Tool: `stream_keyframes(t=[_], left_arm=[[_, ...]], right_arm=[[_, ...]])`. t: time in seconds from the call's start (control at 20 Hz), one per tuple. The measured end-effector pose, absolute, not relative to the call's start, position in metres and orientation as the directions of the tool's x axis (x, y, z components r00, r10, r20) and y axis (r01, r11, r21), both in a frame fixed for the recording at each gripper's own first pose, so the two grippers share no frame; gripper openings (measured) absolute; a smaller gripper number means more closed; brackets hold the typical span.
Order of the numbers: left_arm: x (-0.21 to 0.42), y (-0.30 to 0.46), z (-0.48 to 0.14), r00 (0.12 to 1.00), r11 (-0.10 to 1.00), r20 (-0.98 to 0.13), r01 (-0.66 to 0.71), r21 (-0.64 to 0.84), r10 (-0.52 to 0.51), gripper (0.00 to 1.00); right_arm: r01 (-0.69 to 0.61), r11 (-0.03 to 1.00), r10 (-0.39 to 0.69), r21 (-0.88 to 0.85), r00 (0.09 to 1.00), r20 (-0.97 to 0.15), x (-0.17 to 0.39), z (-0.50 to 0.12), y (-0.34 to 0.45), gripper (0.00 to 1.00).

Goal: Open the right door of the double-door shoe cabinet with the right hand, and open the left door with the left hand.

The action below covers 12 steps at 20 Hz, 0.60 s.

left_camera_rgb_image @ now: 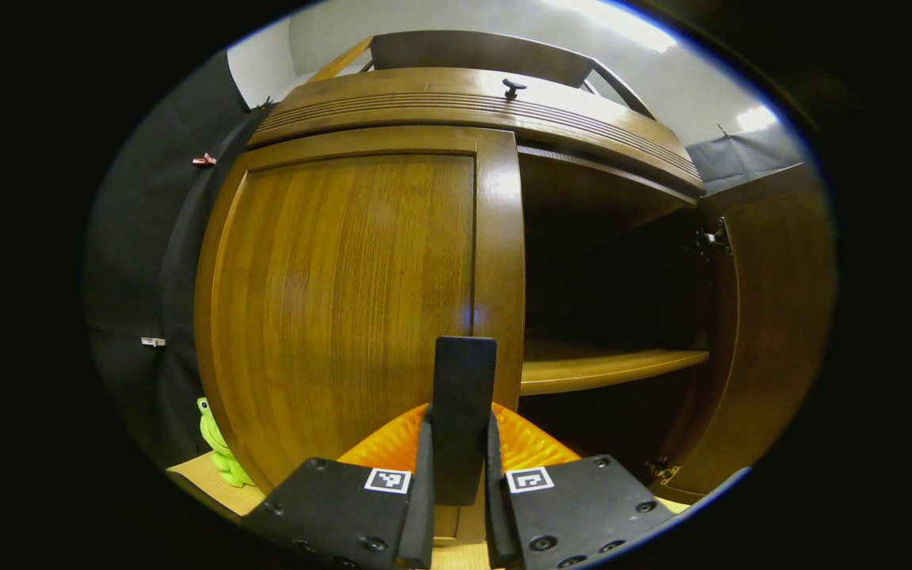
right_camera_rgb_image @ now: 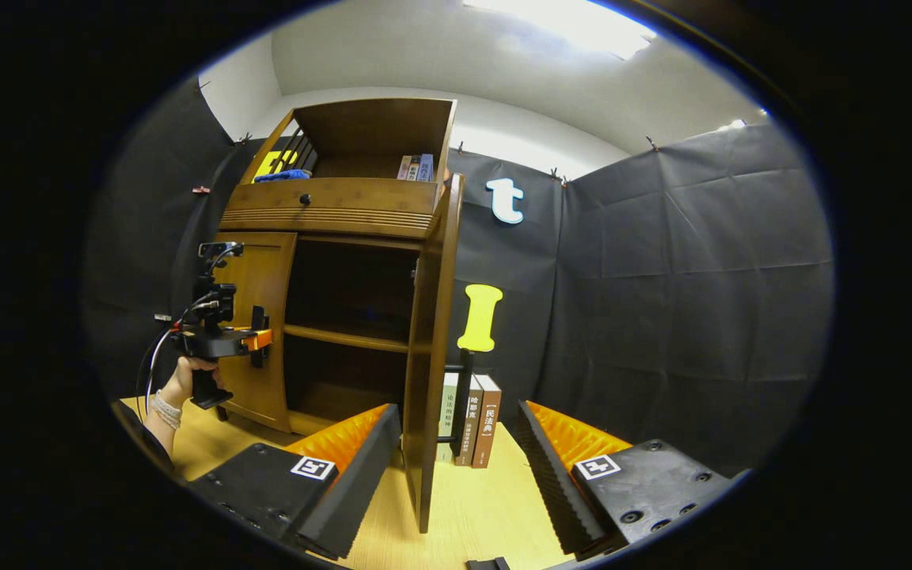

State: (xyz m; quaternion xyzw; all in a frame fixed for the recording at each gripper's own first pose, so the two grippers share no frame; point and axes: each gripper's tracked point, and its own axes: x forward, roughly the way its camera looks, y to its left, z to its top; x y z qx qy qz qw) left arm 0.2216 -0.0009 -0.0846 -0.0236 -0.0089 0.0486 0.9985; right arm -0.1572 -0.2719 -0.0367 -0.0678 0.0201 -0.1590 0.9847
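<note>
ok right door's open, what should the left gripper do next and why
Probably pull back and swing the left door outward. The left gripper has its jaws closed on the dark handle at that door's inner edge, and the door sits flush and shut, while the right door already stands wide open and the right gripper hangs open, clear of it.

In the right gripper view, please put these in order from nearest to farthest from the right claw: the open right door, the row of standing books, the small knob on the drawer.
1. The open right door: its edge stands between the fingers of the open right claw.
2. The standing books: just behind the door, on the table.
3. The drawer knob: high up on the cabinet, farthest.
</note>
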Motion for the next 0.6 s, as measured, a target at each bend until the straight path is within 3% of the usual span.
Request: stream_keyframes(t=[0.1, 0.2, 0.6], left_arm=[[0.209, -0.002, -0.085, 0.997, 0.995, 0.008, -0.07, -0.069, 0.071, 0.32], [0.191, 0.0, -0.086, 0.998, 0.996, 0.004, -0.059, -0.069, 0.06, 0.28], [0.129, 0.009, -0.084, 0.999, 0.995, -0.027, 0.032, -0.098, -0.035, 0.28]], right_arm=[[0.311, 0.938, -0.317, -0.153, 0.948, -0.015, -0.161, -0.032, -0.266, 0.94], [0.3, 0.941, -0.305, -0.156, 0.952, -0.008, -0.163, -0.028, -0.256, 0.94], [0.253, 0.954, -0.262, -0.161, 0.964, -0.043, -0.162, -0.034, -0.212, 0.94]])
